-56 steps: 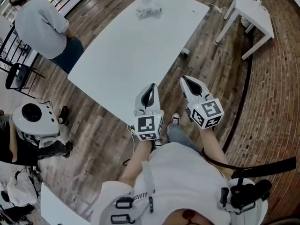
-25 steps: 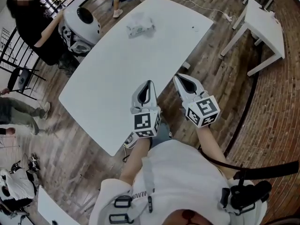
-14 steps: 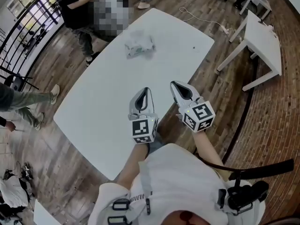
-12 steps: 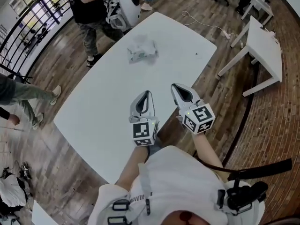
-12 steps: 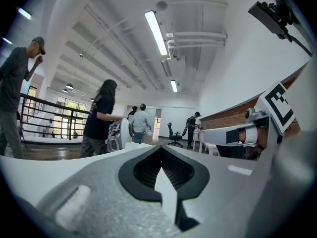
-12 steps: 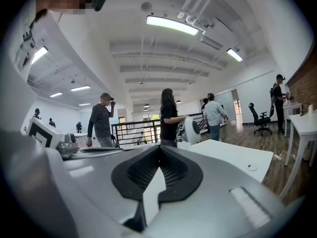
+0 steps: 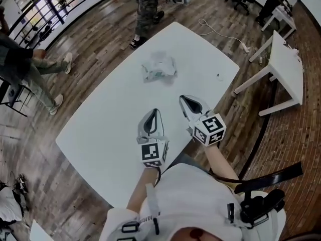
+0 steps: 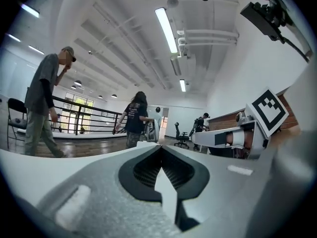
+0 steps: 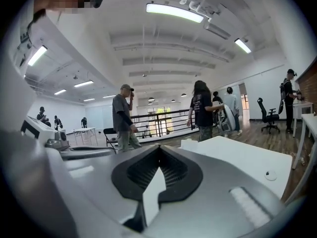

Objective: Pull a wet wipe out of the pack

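The wet wipe pack, a crumpled white and green packet, lies on the far half of the white table. My left gripper is over the table's near part, pointing toward the pack and well short of it. My right gripper is beside it, near the table's right edge. Both are shut with nothing between the jaws. In the left gripper view the jaws meet at the tips, and in the right gripper view too.
A smaller white table stands to the right on the wooden floor. People stand beyond the table's far end and one at the left. A cable lies on the floor; a small dark mark is on the table.
Both grippers have come forward from the table's near edge to over its top, and the pack now lies closer. The people beyond the table have shifted. The jaws stay shut.
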Demonstrator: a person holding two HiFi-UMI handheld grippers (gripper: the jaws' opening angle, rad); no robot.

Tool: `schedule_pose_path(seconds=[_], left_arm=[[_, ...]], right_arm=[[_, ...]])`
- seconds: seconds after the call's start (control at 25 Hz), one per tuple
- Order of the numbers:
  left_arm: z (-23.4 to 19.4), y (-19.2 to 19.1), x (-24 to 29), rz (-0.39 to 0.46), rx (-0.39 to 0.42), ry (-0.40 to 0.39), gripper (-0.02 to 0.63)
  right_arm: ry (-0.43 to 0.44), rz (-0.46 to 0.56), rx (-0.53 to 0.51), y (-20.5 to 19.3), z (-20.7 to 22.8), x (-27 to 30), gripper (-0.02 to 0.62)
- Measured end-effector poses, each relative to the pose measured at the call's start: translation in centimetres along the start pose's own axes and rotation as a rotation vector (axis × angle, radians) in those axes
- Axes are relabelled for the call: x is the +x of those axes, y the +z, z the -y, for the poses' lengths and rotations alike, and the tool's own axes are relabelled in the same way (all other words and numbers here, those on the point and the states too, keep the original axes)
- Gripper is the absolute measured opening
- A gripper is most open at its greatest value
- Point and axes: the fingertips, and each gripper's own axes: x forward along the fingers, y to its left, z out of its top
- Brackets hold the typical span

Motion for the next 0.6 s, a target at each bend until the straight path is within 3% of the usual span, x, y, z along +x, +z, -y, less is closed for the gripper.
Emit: schedule_pose_path(seconds=[0.6], left_arm=[[-1.0, 1.8, 0.7, 0.027, -0.006, 0.108, 0.002]], right_arm=[[0.095, -0.017, -0.041, 1.7, 2.8, 5.8, 0.003]])
